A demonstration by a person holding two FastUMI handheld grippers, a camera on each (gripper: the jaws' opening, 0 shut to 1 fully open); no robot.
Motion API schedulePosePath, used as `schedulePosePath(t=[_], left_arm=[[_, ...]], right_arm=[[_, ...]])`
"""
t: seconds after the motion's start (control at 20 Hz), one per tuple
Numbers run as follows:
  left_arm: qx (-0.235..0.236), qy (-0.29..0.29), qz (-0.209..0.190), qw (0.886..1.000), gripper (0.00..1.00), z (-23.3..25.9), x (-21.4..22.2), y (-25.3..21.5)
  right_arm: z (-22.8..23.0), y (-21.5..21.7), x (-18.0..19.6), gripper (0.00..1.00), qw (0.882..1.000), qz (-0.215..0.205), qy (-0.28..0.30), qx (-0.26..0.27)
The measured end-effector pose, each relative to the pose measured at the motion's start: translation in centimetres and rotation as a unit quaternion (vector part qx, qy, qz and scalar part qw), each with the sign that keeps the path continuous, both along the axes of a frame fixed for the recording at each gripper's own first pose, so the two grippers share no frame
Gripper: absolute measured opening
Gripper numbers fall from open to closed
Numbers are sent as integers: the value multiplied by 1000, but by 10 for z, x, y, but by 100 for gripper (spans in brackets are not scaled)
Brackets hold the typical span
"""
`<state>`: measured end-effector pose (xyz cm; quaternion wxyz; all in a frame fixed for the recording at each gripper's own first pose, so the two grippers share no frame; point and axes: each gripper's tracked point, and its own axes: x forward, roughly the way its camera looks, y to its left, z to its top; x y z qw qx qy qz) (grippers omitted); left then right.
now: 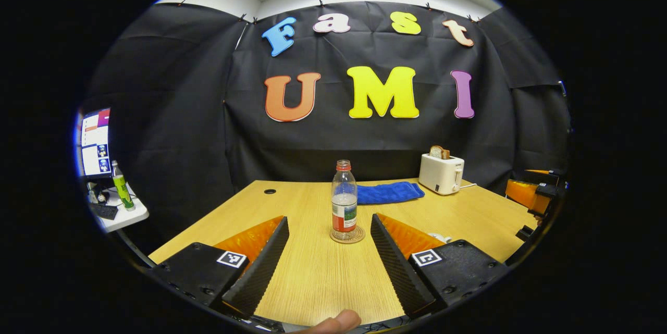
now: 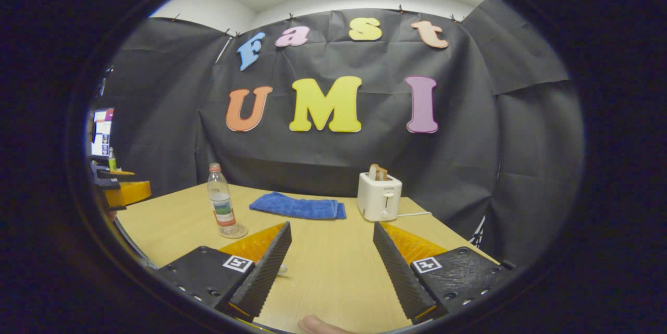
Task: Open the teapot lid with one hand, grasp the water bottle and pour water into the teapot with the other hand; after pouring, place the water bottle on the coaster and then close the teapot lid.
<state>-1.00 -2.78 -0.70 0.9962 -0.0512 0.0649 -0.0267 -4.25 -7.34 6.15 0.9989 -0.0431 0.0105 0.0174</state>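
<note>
Your left tongs (image 1: 329, 258) and right tongs (image 2: 331, 263) both gape apart above the tabletop (image 1: 312, 276); the water bottle (image 1: 344, 202) stands upright on its coaster (image 1: 347, 235) at twelve o'clock from the left pair.

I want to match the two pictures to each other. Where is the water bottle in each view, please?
Left gripper view: the water bottle stands upright on the coaster, near the centre, between and beyond that gripper's fingers.
Right gripper view: the water bottle stands left of centre, on the coaster.
Shared landmark: the blue towel, behind and right of the bottle, beside the white toaster.
</note>
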Motion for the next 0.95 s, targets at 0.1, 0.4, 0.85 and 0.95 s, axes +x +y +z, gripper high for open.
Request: schedulePosePath(t=[0.1, 0.4, 0.85, 0.95], left_arm=[[-3, 12, 13, 1000, 99, -4, 2, 5], [3, -2, 5, 1000, 99, 5, -1, -2], [-9, -43, 15, 999, 99, 23, -2, -3], [-8, -49, 17, 999, 99, 26, -2, -2]], right_arm=[[4, -3, -1, 95, 1000, -2, -4, 16], [-8, 2, 6, 96, 1000, 1, 12, 5], [-5, -2, 5, 96, 1000, -2, 8, 3], [-4, -3, 5, 96, 1000, -2, 7, 2]])
